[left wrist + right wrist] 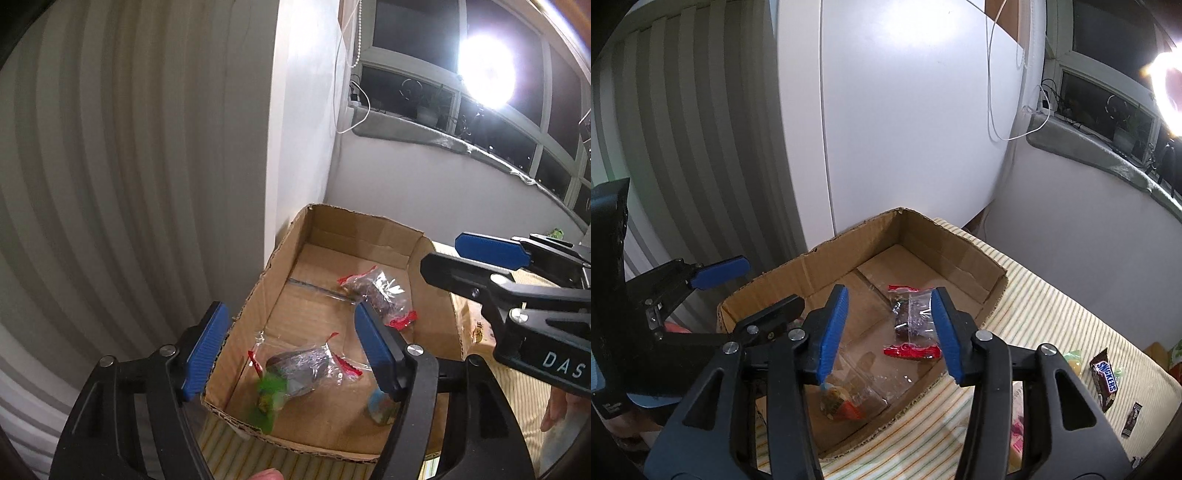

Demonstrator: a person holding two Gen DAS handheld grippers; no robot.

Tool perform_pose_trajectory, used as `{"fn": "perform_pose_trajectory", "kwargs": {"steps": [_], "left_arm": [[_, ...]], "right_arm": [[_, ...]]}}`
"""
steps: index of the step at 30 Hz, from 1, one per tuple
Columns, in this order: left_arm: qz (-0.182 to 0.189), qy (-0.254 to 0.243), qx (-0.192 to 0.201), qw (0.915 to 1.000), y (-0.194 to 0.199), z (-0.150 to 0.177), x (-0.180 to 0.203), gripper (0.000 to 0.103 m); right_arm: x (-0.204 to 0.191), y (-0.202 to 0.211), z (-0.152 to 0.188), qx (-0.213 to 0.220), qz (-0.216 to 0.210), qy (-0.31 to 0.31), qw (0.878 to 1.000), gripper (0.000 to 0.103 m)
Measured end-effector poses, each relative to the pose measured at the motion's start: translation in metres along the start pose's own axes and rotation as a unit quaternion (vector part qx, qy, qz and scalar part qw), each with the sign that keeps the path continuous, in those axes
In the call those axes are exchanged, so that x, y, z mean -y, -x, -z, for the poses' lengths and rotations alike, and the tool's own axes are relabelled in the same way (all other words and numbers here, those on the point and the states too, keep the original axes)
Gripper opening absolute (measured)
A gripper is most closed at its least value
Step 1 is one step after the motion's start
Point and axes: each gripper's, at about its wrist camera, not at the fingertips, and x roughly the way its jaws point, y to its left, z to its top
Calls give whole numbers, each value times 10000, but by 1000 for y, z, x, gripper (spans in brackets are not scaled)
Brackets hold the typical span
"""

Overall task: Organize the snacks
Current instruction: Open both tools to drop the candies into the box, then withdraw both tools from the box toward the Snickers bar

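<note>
the task is judged to be partly done. several snacks are already seen inside the open cardboard box (964,258), which stands on the striped cloth of the bench (1052,314): a clear packet with red ends and dark contents (911,317) lies toward the far side, a second clear packet of the same kind (306,365) lies nearer the front wall, a green-wrapped sweet (271,391), blurred, is seen beside it, and a small colourful wrapped piece (836,400) lies at the near corner. the left gripper (291,350) is held above the box with its jaws wide apart and nothing between them. the right gripper (890,328) is likewise poised over the box, jaws spread and empty. still outside, on the bench to the right, a snickers bar (1104,378), a yellow sweet (1073,363) and a small dark packet (1131,419) are left to be collected.
</note>
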Motion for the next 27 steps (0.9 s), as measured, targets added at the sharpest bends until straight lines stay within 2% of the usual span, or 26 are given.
{"fn": "perform_pose_trajectory", "kwargs": {"steps": [7,14,24,25,27], "left_arm": [[40,-45,63,10000,2,-4,11,78],[87,-249,169,9995,18,-5,33,79],[234,-727,210,9969,34,1,91,80],[250,-769,208,9965,35,1,96,80],[317,-851,203,9957,36,3,110,80]], "right_arm": [[10,21,8,105,91,-134,9998,49],[30,55,23,284,264,-355,9986,49],[92,113,66,480,740,-864,9924,49],[99,118,72,467,808,-915,9914,49],[117,128,86,411,948,-1069,9889,61]]}}
